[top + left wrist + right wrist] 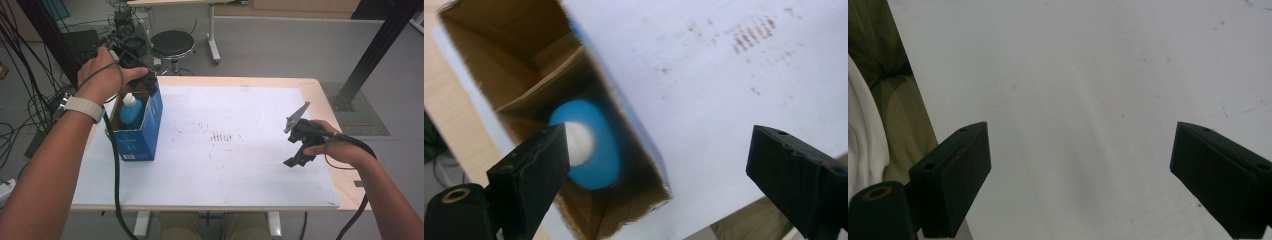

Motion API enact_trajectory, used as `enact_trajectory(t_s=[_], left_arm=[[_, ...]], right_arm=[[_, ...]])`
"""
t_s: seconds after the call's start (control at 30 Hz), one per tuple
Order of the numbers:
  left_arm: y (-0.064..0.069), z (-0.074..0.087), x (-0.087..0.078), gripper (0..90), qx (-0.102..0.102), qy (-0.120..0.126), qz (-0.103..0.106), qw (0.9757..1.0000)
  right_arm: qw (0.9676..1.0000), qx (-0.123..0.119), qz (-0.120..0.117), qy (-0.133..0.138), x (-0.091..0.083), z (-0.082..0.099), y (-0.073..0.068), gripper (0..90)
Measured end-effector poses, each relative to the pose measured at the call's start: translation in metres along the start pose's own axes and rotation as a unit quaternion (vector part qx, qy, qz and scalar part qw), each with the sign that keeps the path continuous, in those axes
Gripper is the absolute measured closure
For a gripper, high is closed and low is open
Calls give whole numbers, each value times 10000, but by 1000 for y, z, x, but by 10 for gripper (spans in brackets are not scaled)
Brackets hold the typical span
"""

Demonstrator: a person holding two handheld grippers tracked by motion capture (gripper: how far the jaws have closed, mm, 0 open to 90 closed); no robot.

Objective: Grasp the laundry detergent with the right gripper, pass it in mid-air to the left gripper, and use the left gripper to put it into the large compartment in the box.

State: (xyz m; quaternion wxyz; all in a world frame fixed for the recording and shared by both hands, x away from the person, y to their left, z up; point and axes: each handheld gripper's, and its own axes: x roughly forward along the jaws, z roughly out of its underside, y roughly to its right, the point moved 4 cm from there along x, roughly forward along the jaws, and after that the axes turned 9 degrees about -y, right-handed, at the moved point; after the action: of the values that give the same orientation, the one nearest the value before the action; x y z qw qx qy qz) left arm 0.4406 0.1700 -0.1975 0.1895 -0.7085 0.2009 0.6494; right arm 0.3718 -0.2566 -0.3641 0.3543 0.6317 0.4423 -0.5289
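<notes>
A blue bottle with a white cap (132, 111) stands inside an open blue cardboard box (142, 131) at the table's left. My left gripper (145, 80) hovers above the box's far rim, open, nothing between its jaws. From the left gripper view I look down into the box (634, 150) at the bottle (596, 150), which stands apart from the jaws, and my left gripper (656, 155) is wide. My right gripper (299, 155) hangs open over the white sheet at the right; the right gripper view has my right gripper (1080, 165) over bare sheet.
A white sheet (240, 150) covers most of the wooden table (325, 95), with faint brown marks (222, 136) near its middle. A round stool (172, 44) and tangled cables (30, 95) lie beyond the far left edge. A black frame post (375, 50) stands at the right.
</notes>
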Motion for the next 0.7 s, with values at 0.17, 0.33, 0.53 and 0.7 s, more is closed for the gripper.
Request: enact_trajectory(t_s=[0.17, 0.33, 0.53, 0.7], left_arm=[[14, 2, 0, 106, 480, 33, 97, 9988], [30, 5, 4, 109, 1021, -21, 203, 9946], [48, 8, 13, 109, 1612, -212, 229, 9864], [64, 10, 21, 109, 2094, -315, 283, 9769]], right_arm=[[10000, 51, 2, -20, -2, 1, 1, 93], [10000, 62, 7, -17, -3, 1, 2, 94], [10000, 46, 11, -15, -4, -1, 2, 94], [10000, 39, 14, -17, -3, -2, 3, 94]])
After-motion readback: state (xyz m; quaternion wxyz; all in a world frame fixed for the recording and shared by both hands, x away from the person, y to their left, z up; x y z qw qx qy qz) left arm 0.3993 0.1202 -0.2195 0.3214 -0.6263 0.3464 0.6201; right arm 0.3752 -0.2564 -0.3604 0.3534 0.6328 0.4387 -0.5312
